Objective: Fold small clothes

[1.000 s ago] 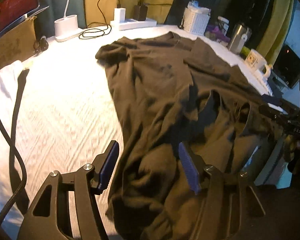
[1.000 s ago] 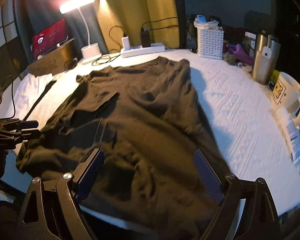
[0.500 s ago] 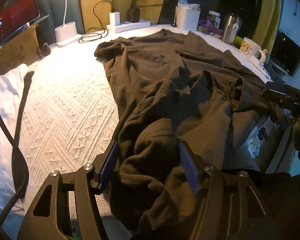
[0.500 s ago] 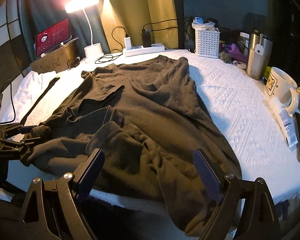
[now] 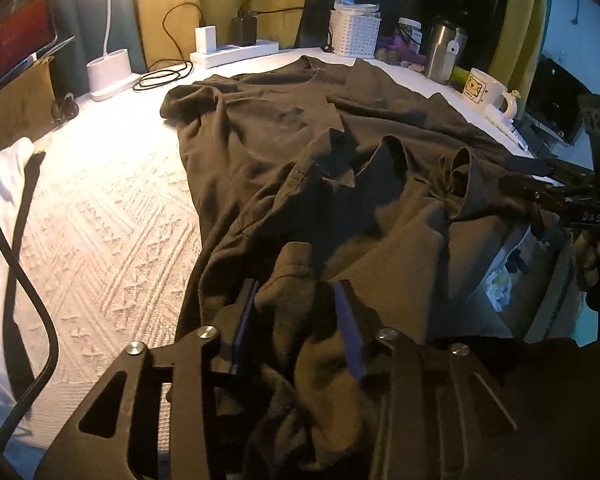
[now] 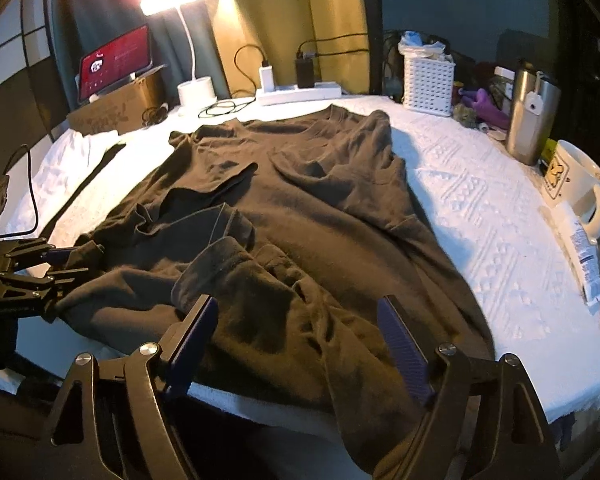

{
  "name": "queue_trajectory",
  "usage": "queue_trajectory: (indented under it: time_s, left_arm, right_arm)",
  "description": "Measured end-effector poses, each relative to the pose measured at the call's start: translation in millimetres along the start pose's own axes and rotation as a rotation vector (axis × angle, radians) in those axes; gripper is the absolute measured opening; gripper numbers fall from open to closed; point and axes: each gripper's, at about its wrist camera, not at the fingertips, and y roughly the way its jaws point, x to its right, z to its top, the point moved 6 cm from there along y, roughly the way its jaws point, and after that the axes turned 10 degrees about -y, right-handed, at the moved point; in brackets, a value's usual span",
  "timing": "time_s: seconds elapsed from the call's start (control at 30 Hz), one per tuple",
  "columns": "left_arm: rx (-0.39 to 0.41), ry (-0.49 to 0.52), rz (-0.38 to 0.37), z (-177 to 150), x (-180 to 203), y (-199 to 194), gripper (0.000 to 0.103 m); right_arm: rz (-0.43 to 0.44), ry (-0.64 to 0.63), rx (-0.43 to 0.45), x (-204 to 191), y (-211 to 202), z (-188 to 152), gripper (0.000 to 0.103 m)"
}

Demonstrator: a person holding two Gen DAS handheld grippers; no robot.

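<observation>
Bare white surface [image 6: 480, 216] lies open right of the dark shirt [image 6: 300, 208]. Along the far edge stand lamp base [image 6: 196, 90], power strip [image 6: 300, 94], basket [image 6: 428, 80]; tumbler [image 6: 530, 116] and mug [image 6: 576, 176] crowd the right rim.

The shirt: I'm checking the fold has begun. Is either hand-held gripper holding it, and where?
The left hand-held gripper is closing on the shirt at its bunched near edge. The right hand-held gripper holds nothing.

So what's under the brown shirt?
The shirt lies on a white textured cover that shows bare all round it. Its near hem hangs off the edge. Whether anything else lies beneath it cannot be seen; the cloth hides that.
</observation>
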Motion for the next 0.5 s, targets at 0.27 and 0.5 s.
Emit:
queue_trajectory:
  time_s: [0.27,0.5]
  left_arm:
    - [0.049,-0.004,-0.012,-7,3,-12,0.016]
    - [0.111,0.008,-0.034,6,7,-36,0.013]
  right_arm:
    - [0.005,-0.027,-0.008,-2,9,3,0.077]
    - [0.059,-0.040,-0.053,-10,32,-4,0.030]
